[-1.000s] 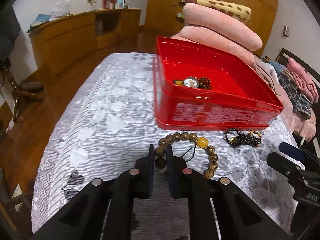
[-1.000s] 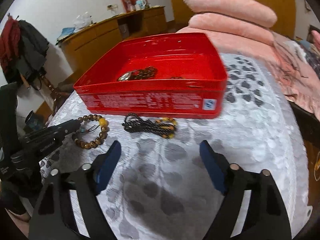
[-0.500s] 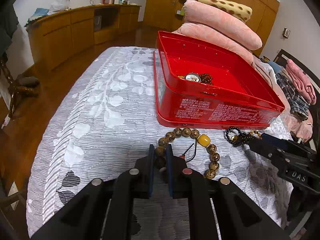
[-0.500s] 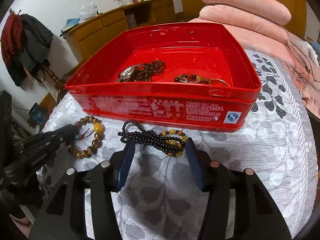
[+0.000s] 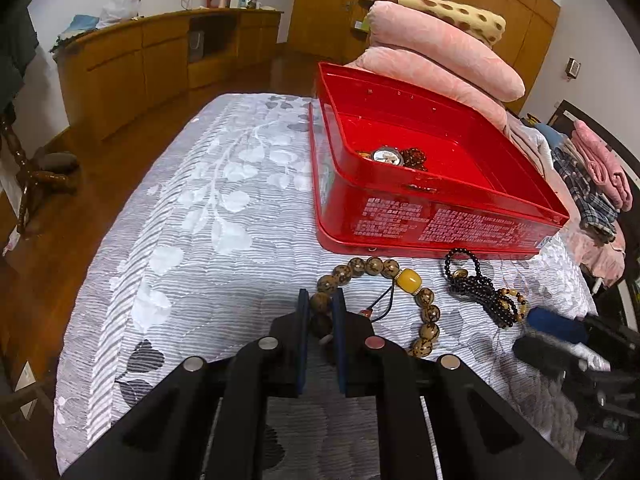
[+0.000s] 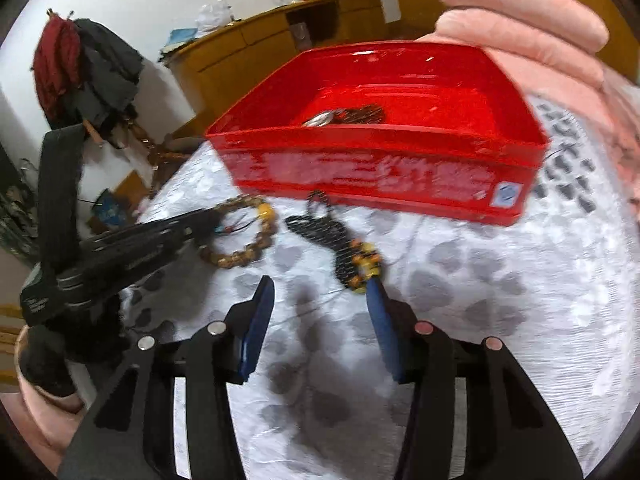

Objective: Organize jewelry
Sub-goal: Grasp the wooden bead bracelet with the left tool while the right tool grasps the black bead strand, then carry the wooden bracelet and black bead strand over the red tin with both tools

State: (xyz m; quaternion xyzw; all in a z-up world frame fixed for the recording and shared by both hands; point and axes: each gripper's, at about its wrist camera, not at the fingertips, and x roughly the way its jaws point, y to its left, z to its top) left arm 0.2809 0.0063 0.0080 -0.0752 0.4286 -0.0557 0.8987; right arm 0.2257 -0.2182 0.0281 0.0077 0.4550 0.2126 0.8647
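A brown wooden-bead bracelet (image 5: 424, 308) with a yellow bead lies on the grey leaf-patterned cloth in front of the red tin box (image 5: 440, 216). My left gripper (image 5: 320, 300) is shut on one of its beads. It also shows in the right wrist view (image 6: 248, 248). A black bead necklace (image 6: 336, 240) with amber beads lies right of it. My right gripper (image 6: 320, 284) is open, its right finger touching the necklace's amber end. The box (image 6: 376, 176) holds a watch (image 5: 386, 156) and dark beads.
The cloth-covered table (image 5: 180, 220) drops off at left to a wooden floor. Pink folded blankets (image 5: 440, 52) are stacked behind the box. A wooden sideboard (image 5: 140, 64) stands along the far wall. Clothes lie piled at the right (image 5: 592, 176).
My right gripper has moved in low toward the black necklace and narrowed its opening. My left gripper has stayed shut on the bracelet bead.
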